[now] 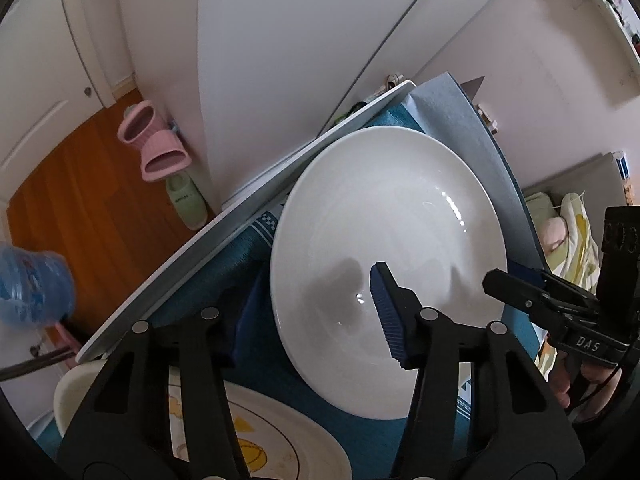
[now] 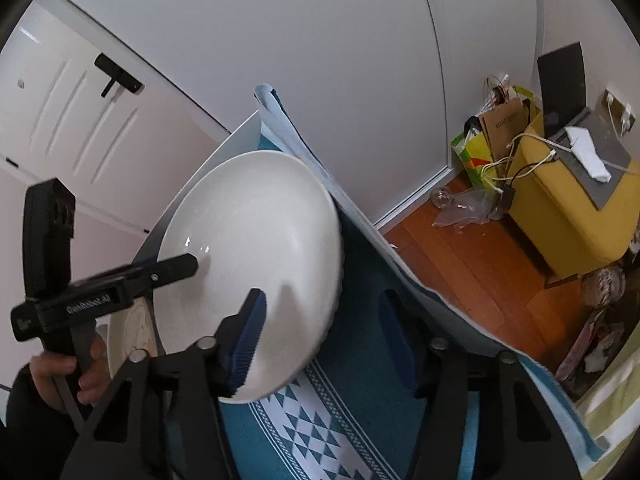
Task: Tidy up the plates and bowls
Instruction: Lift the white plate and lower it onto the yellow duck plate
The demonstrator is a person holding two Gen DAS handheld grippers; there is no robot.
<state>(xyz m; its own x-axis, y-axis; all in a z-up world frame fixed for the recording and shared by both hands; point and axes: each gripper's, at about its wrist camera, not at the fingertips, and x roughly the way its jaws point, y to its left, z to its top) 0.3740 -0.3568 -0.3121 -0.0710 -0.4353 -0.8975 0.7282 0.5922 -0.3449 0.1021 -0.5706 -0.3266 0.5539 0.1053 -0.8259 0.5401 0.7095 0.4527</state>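
A big white bowl [image 1: 384,216] lies on the blue patterned cloth [image 2: 320,420]. My left gripper [image 1: 316,300] straddles the bowl's near left rim. One blue pad [image 1: 386,316] hangs over the inside, and the other sits outside beside the rim with a gap showing. My right gripper [image 2: 322,300] straddles the opposite rim [image 2: 338,264] the same way. Its left pad [image 2: 248,340] is over the inside, and its right pad [image 2: 396,336] stands clear of the bowl above the cloth. Each view also shows the other gripper at the bowl's edge: the right gripper [image 1: 496,280] and the left gripper [image 2: 188,266].
A plate with a yellow cartoon print [image 1: 256,440] and a cream dish [image 1: 76,384] lie near the left gripper. The white table edge [image 1: 192,248] runs along the wall. Slippers [image 1: 160,148] and a blue bottle [image 1: 32,288] are on the floor side. A yellow box with a laptop [image 2: 568,208] stands to the right.
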